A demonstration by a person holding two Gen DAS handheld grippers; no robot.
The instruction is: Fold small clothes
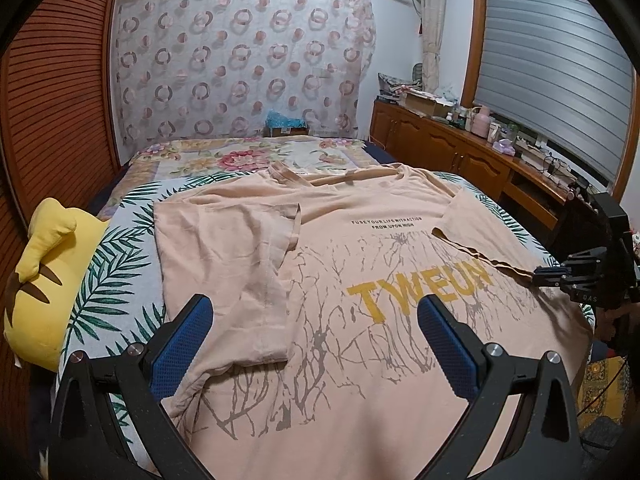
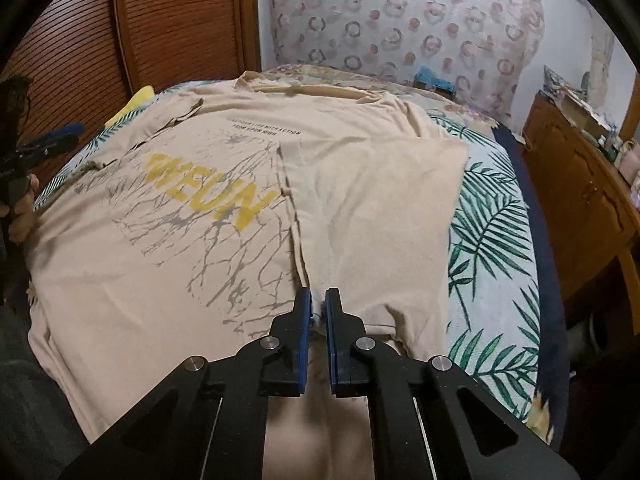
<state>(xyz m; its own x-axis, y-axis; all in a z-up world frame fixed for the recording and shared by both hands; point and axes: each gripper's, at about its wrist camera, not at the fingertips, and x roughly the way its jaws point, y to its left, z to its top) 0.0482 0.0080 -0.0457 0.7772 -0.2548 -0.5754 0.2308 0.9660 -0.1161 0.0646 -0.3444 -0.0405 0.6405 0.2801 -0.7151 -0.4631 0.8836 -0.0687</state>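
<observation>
Left to right: a yellow plush (image 1: 38, 276) at the bed's (image 1: 120, 216) edge; a peach T-shirt (image 1: 320, 272) spread flat on the bed, both sides folded inward; the left hand-held gripper (image 1: 316, 344) above its lower part, fingers spread wide, gripping nothing; the right hand-held gripper (image 2: 318, 308) — nearly pressed together — pinching the folded flap's edge.

Two wrist cameras, low and close over the bed (image 1: 120, 216)
Both face the headboard wall; both share the T-shirt (image 1: 360, 240).
</observation>
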